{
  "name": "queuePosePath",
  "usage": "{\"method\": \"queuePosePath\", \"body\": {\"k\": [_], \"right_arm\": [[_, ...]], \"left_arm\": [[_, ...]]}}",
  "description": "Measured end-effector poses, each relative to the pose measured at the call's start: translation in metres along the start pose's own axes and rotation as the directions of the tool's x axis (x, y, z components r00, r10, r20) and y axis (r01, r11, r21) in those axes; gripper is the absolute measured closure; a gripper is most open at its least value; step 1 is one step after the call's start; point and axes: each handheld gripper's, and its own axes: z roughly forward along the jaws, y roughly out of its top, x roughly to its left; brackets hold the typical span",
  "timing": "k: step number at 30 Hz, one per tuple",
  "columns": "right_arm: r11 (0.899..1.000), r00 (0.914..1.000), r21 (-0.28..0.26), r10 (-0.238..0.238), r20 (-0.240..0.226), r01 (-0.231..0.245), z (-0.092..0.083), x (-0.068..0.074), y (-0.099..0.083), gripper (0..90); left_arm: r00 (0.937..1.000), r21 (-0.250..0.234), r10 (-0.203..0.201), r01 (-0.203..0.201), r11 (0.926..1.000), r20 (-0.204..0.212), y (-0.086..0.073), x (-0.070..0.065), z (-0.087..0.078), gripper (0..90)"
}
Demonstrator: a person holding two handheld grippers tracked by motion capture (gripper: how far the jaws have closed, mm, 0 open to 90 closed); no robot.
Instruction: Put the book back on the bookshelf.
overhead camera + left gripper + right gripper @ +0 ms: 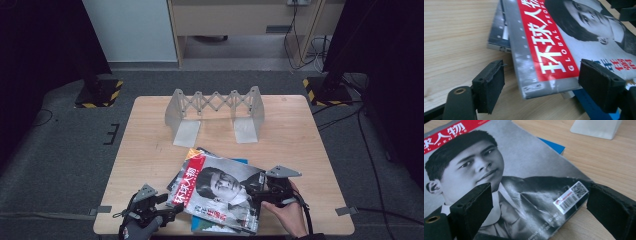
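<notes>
High view: a magazine is flanked by two tools at the near edge of the desk.

Nearest, the left tool is seen at the magazine's near-left corner and the right tool at its right edge, each with jaws apart and nothing clamped. Left gripper view: the magazine's corner is shown between the spread pads, a blue book under it and another magazine beneath, detail lost from above. Right gripper view: a barcode sticker is shown between the open pads. Farther back, a grey folding rack is seen standing on the desk, well apart.
</notes>
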Motion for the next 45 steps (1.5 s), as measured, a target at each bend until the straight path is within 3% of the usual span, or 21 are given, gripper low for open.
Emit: {"method": "queuePosePath", "body": {"k": [8,11,16,23,27,31,35,39,45], "right_arm": [[1.000,0.9997,0.020,-0.022,-0.010,0.022,0.007,0.004,-0.001,6.8],[0.999,0.9995,0.018,-0.029,-0.010,0.029,0.008,0.005,-0.002,6.5],[1.000,0.9996,0.007,-0.027,-0.008,0.027,0.009,0.006,-0.003,6.5],[0.999,0.9993,-0.008,-0.033,-0.020,0.032,0.012,0.007,-0.005,6.3],[1.000,0.9993,-0.017,-0.023,-0.029,0.022,0.013,0.006,-0.006,6.1],[0.999,0.9992,-0.019,-0.026,-0.030,0.025,0.013,0.006,-0.006,6.2],[0.999,0.9990,-0.018,-0.029,-0.035,0.028,0.014,0.006,-0.006,6.0],[0.999,0.9990,-0.020,-0.029,-0.034,0.028,0.014,0.007,-0.006,5.8],[0.999,0.9991,-0.022,-0.030,-0.032,0.029,0.013,0.007,-0.006,5.6]], "left_arm": [[0.9974,0.027,-0.032,0.030,0.9992,0.065,0.001,-0.003,0.009,20.7],[0.9988,0.018,-0.015,0.014,0.9997,0.047,0.002,-0.007,0.007,22.2],[0.9976,-0.028,-0.051,0.052,0.9983,0.046,0.003,-0.009,-0.001,29.6],[0.9931,-0.122,-0.057,0.069,0.9901,0.103,0.012,-0.016,-0.006,31.6],[0.9927,-0.103,-0.018,0.030,0.9942,0.119,0.020,-0.023,0.006,31.6],[0.9952,-0.090,0.008,0.001,0.9960,0.098,0.026,-0.028,0.015,32.6],[0.9966,-0.073,-0.018,0.024,0.9971,0.080,0.031,-0.028,0.021,36.4],[0.9934,-0.052,-0.043,0.049,0.9975,0.106,0.034,-0.031,0.032,40.4],[0.9926,-0.066,-0.063,0.071,0.9954,0.104,0.037,-0.029,0.032,51.0]]}}
